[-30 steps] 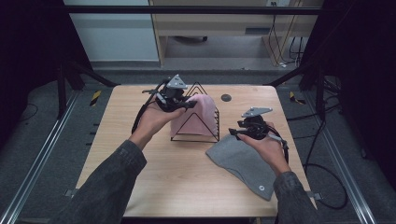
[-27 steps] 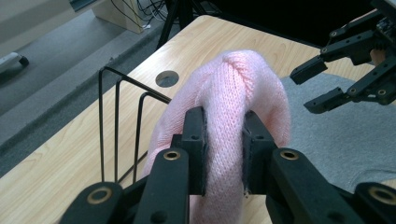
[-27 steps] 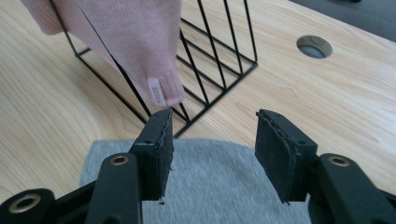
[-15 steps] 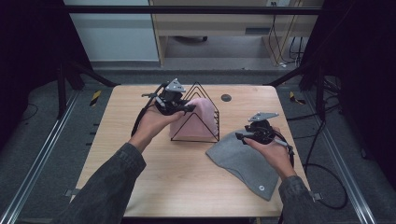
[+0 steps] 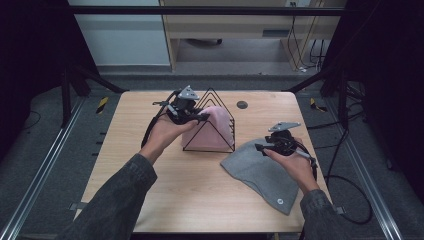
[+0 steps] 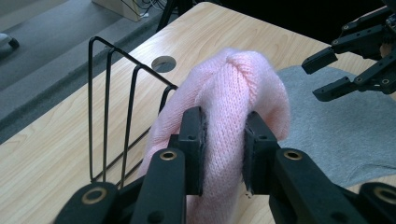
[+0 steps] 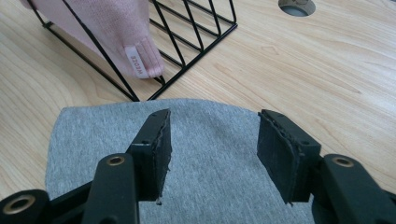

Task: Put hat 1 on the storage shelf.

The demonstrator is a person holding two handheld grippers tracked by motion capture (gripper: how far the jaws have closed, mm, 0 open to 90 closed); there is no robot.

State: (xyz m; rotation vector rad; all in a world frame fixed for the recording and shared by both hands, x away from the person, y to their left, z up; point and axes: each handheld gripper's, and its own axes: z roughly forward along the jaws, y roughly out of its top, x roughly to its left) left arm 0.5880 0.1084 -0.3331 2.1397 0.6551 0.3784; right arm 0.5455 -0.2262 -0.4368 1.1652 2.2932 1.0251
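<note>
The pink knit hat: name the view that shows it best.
The left gripper view: the pink knit hat is close up, pinched by the left gripper. The high view shows it small, draped on the wire rack. The right gripper view catches just its labelled edge.

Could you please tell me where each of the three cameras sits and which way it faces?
High view: above the person's side, facing forward and down; both forearms, left gripper, right gripper.
Left gripper view: along jaws clamping the pink beanie beside the wire rack.
Right gripper view: between open jaws, down onto the grey beanie.
All share both beanies.
</note>
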